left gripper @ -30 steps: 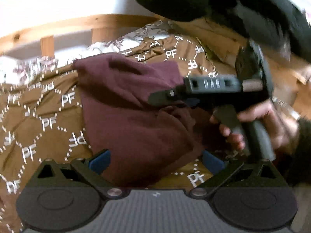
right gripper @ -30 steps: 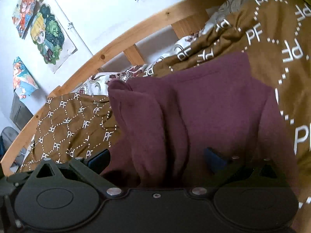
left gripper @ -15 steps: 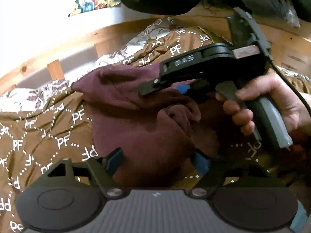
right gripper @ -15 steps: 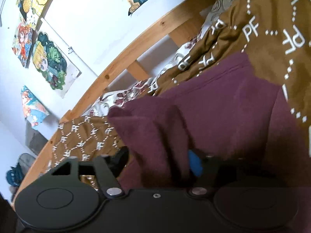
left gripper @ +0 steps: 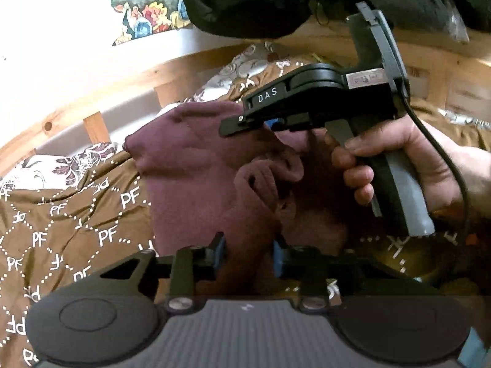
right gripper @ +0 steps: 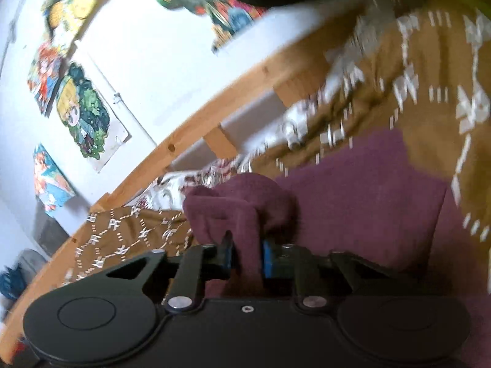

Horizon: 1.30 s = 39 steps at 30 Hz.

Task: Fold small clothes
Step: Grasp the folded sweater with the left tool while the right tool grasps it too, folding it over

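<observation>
A maroon garment lies bunched on a brown bedspread printed with white "PF". My left gripper is shut on a fold of the garment at its near edge. My right gripper shows in the left wrist view, held by a bare hand, pinching the garment's upper right part. In the right wrist view the right gripper is shut on a raised ridge of the maroon garment.
A wooden bed rail runs behind the bedspread, with a white wall and colourful posters beyond. A floral sheet shows at the bed's far edge. A dark sleeve hangs across the top.
Both grippers went from open around the cloth to shut on it. The right gripper has lifted and tilted with its fold, and the garment has bunched up between them.
</observation>
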{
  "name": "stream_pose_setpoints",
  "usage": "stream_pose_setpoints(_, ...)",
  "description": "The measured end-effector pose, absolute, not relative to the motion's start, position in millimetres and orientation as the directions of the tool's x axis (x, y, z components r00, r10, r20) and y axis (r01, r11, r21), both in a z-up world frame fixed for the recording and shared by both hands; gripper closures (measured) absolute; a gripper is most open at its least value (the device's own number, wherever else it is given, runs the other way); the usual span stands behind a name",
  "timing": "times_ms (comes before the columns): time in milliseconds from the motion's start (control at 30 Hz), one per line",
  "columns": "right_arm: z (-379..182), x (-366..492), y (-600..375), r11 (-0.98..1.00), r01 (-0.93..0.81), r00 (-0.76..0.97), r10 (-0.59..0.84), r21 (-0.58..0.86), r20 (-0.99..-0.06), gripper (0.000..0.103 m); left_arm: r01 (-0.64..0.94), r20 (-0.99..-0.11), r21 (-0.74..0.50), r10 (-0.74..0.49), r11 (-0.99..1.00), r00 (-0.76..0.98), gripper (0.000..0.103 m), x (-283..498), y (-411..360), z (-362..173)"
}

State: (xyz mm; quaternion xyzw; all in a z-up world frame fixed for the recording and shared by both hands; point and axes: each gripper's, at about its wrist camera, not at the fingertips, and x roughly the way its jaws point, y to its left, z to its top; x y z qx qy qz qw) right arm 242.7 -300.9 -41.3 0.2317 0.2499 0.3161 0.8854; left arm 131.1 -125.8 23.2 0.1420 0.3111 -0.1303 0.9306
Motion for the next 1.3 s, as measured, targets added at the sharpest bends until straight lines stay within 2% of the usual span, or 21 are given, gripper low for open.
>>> stream_pose_setpoints(167,-15,226,-300,0.778,-0.487,0.760,0.602,0.397,-0.247,0.090,0.379,-0.582,0.139,-0.234,0.915,0.779,0.079,129,-132,33)
stream_pose_setpoints(433,9,213,-325,0.840,-0.467,0.817,0.529,0.275,-0.228,0.090,0.479,-0.569,0.107,-0.342,0.871,0.748,0.079,136,-159,37)
stream_pose_setpoints(633,4,211,-351,0.876,-0.395,0.846,0.464,0.278,-0.263,0.090,0.512,-0.573,0.127,-0.359,0.849,0.737,0.079,137,-182,31)
stream_pose_setpoints(900,-6,215,-371,0.897,-0.319,0.852,0.413,0.307,-0.321,0.090,0.506,-0.585,0.093,-0.364,0.858,0.725,0.079,142,-193,22)
stream_pose_setpoints(1167,-13,214,-375,0.921,-0.280,0.855,0.368,0.271,-0.366,0.090,0.524,-0.600,0.088,-0.375,0.847,0.707,0.078,140,-197,12)
stream_pose_setpoints(1300,-17,213,-373,0.933,-0.265,0.854,0.345,0.244,-0.389,0.090,0.534,-0.607,0.087,-0.380,0.841,0.698,0.073,139,-198,10)
